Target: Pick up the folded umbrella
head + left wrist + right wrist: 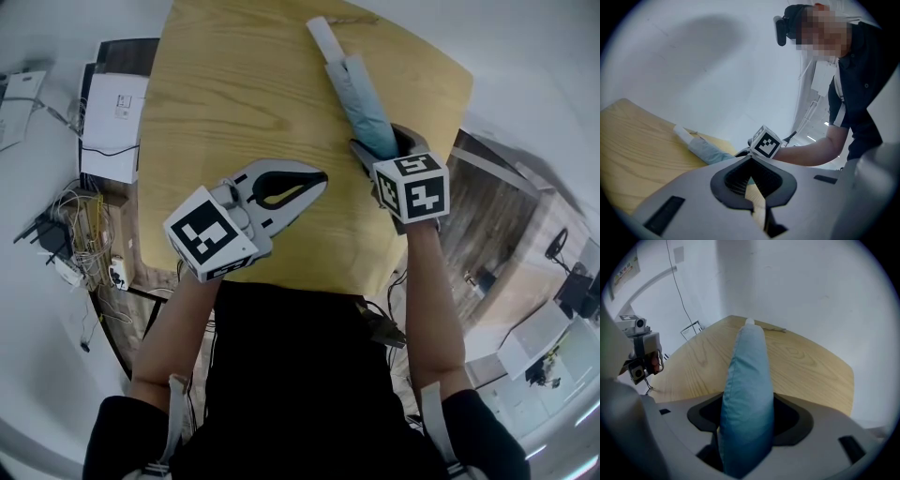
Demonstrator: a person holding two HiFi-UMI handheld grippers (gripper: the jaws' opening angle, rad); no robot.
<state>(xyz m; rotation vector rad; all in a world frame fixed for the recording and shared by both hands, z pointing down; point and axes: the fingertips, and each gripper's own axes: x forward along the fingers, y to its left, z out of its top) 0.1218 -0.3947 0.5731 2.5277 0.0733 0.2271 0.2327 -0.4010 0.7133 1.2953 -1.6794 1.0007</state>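
Note:
The folded umbrella [361, 103] is pale blue with a white handle [323, 37]. It lies lengthwise on the wooden table [234, 84], towards the far right. My right gripper [382, 145] points steeply down over its near end, and its jaws hold the fabric from both sides. In the right gripper view the umbrella [747, 371] fills the gap between the jaws of the right gripper [747, 399]. My left gripper [317, 180] hovers over the table's near middle, shut and empty, left of the umbrella. From the left gripper [750, 158] the umbrella [705, 150] shows beyond its tips.
The table's near edge [309, 277] runs just before my body. A white device [112, 122] and a tangle of cables [80, 234] lie on the floor at the left. A small camera unit [640, 348] stands off the table's left side.

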